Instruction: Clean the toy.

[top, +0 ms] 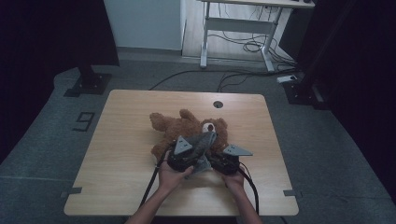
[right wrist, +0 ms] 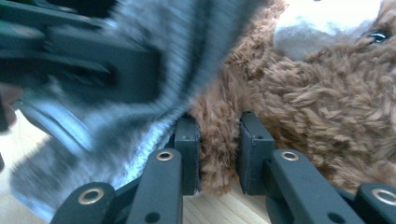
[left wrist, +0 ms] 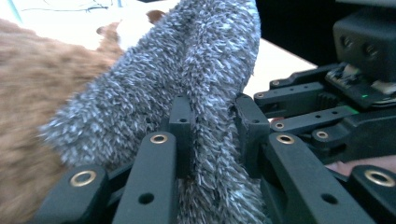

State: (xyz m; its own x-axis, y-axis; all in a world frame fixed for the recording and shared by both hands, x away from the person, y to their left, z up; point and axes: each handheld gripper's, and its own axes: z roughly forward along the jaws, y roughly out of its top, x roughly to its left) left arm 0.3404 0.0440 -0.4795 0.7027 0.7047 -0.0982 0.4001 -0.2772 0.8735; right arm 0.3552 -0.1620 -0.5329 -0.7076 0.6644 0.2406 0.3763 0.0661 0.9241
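Note:
A brown teddy bear [top: 187, 127] lies on the wooden table [top: 116, 154], head to the right. My left gripper [top: 197, 155] is shut on a grey fuzzy cloth [top: 204, 142], sock-like, lifted over the bear's lower body. In the left gripper view the pads [left wrist: 181, 126] squeeze the grey cloth [left wrist: 187, 65], with the bear's fur [left wrist: 28, 84] to the left. My right gripper [right wrist: 219, 149] is shut on a tuft or limb of the brown bear [right wrist: 317, 93] just above the tabletop. The grey cloth [right wrist: 140, 116] and the blurred left gripper [right wrist: 84, 70] cross in front of it.
The two grippers sit close together at the near middle of the table, and the right gripper [left wrist: 336, 107] is almost touching the left. A cable hole [top: 218, 104] is at the far edge. A white desk frame [top: 243, 28] and floor cables stand beyond the table.

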